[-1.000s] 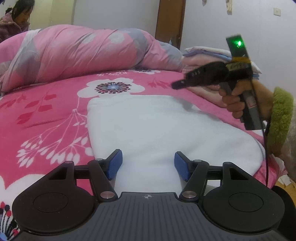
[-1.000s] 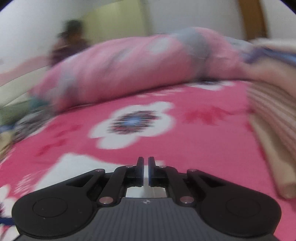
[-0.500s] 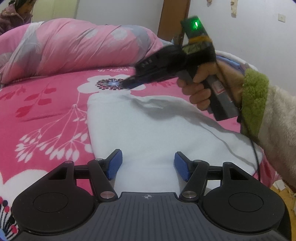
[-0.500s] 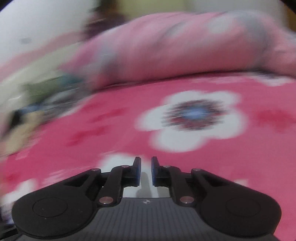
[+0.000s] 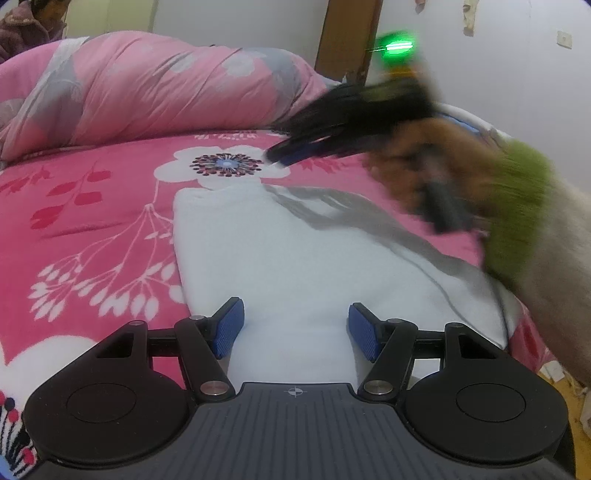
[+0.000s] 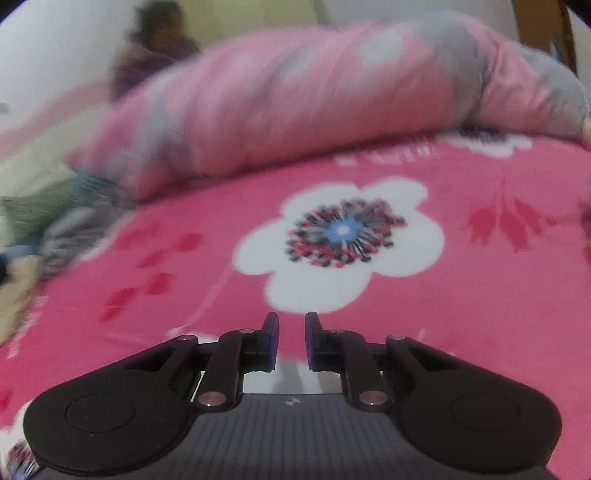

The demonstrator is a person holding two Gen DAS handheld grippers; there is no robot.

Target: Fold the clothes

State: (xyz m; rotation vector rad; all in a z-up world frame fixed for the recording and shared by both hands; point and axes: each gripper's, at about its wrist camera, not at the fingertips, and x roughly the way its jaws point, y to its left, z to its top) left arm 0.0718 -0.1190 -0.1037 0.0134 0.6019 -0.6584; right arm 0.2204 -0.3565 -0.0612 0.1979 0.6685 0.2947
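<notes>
A white garment (image 5: 314,258) lies folded flat on the pink flowered bedspread (image 5: 92,229). My left gripper (image 5: 295,330) hovers over its near edge, open, and the blue pads (image 5: 229,328) press on nothing. My right gripper (image 5: 277,157), blurred and held by a hand in a green-cuffed sleeve (image 5: 517,210), points down at the garment's far edge beside the white flower print. In the right wrist view, the right gripper (image 6: 291,339) has its jaws a narrow gap apart and opening, with nothing between them. A strip of white cloth (image 6: 291,380) shows just beneath them.
A rolled pink and grey quilt (image 5: 155,88) lies across the far side of the bed. A person (image 5: 33,22) sits behind it at the back left. The bed's right edge (image 5: 535,350) drops to the floor. A wooden door frame (image 5: 347,37) stands behind.
The right gripper has swung left along the garment's far edge toward the flower print, and its jaws have parted slightly. The left gripper has stayed still and open.
</notes>
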